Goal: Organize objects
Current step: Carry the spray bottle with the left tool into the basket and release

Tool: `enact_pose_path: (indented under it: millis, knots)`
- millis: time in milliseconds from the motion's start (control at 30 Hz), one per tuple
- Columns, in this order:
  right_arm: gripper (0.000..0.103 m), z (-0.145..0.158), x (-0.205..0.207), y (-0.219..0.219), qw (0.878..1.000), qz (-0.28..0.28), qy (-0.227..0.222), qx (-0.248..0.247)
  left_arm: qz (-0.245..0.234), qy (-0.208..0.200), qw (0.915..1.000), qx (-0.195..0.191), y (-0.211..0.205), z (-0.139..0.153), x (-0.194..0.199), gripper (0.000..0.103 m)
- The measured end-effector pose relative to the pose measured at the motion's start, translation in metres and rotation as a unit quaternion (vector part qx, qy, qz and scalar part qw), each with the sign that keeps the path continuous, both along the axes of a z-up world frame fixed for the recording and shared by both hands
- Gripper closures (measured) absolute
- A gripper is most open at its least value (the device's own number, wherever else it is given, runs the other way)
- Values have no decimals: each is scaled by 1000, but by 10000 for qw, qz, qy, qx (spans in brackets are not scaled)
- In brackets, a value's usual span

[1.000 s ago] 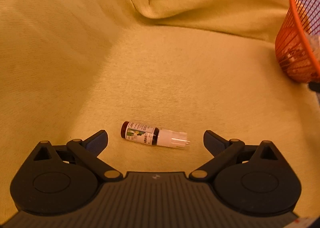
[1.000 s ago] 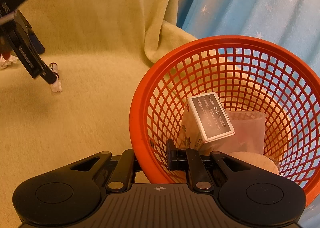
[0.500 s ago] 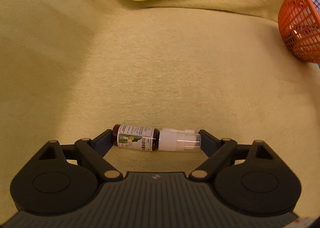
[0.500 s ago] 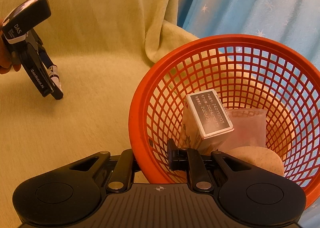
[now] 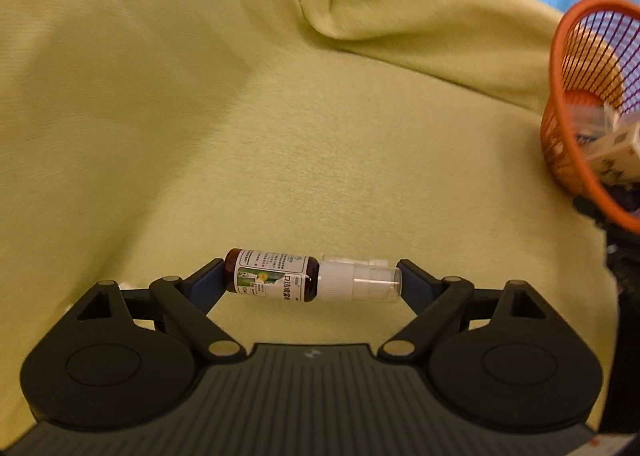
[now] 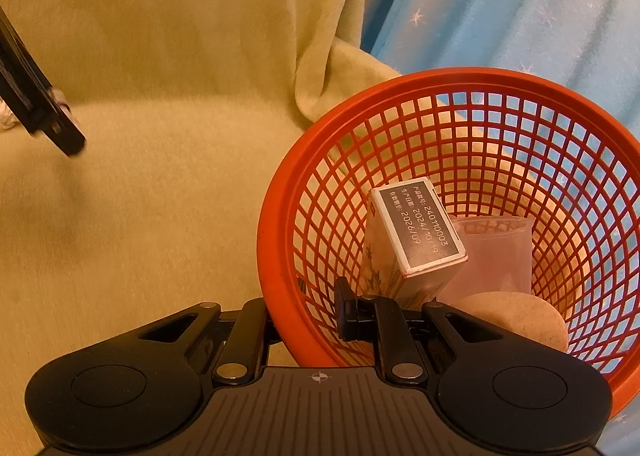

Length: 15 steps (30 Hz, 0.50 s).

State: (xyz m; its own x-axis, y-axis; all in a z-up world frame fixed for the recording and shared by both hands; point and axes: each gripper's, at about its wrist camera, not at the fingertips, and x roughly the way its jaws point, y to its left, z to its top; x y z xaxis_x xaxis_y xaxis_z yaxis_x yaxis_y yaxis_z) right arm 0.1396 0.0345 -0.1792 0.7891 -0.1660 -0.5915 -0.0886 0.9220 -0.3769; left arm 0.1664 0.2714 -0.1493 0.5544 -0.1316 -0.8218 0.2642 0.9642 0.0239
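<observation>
A small brown spray bottle (image 5: 276, 280) with a white label and a clear cap hangs lengthwise between the fingers of my left gripper (image 5: 312, 282). That gripper is shut on the bottle's two ends and holds it just above the yellow blanket (image 5: 320, 160). The orange mesh basket (image 5: 560, 56) stands at the right edge of the left wrist view. My right gripper (image 6: 308, 314) is shut on the near rim of the basket (image 6: 276, 224), with one finger outside and one inside. In the right wrist view, the left gripper (image 6: 40, 112) shows at the far left.
Inside the basket lie a small carton with a dark date panel (image 6: 416, 232), a clear plastic cup (image 6: 496, 252) and a beige round object (image 6: 516, 316). The blanket rises in folds behind (image 5: 360, 16). A blue starred curtain (image 6: 500, 8) hangs at the back right.
My left gripper closed on the bottle's ends and lifted it off the blanket. The basket now shows more in its view. The right gripper and basket stayed still.
</observation>
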Motion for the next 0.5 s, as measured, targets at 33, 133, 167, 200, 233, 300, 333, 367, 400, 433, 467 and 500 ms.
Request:
enact_pose_path:
  millis: [33, 133, 167, 200, 233, 300, 333, 367, 400, 433, 467, 500]
  knots:
    - [92, 0, -1, 0, 10000, -2, 1, 1, 126, -26, 9999, -71, 2, 6, -5, 15]
    - [92, 0, -4, 1, 10000, 4, 10, -19, 417, -135, 9986, -292, 5, 23, -18, 15]
    - [92, -1, -6, 1, 10000, 17, 16, -43, 517, -185, 9979, -337, 7, 30, -23, 15]
    - [92, -1, -7, 2, 10000, 30, 20, -62, 609, -236, 9971, -393, 7, 36, -26, 15]
    - [92, -1, -8, 2, 10000, 40, 24, -75, 694, -290, 9961, -456, 9, 41, -28, 15]
    - [92, -1, -11, 2, 9999, 55, 26, -102, 829, -388, 9943, -546, 10, 51, -32, 15]
    - [92, -1, -12, 2, 9999, 57, 27, -112, 885, -446, 9935, -563, 9, 56, -34, 15]
    - [92, -1, -13, 2, 9999, 59, 29, -119, 953, -502, 9925, -586, 9, 60, -34, 15]
    - [92, -1, -14, 2, 9999, 64, 31, -127, 1020, -550, 9913, -627, 8, 65, -36, 15]
    - [92, -1, -14, 3, 9999, 67, 35, -140, 1074, -598, 9900, -688, 8, 70, -38, 15]
    - [92, -1, -15, 3, 9998, 75, 39, -156, 1122, -645, 9887, -752, 6, 74, -40, 15]
    - [92, -1, -15, 4, 9998, 83, 42, -170, 1169, -688, 9875, -797, 5, 79, -43, 15]
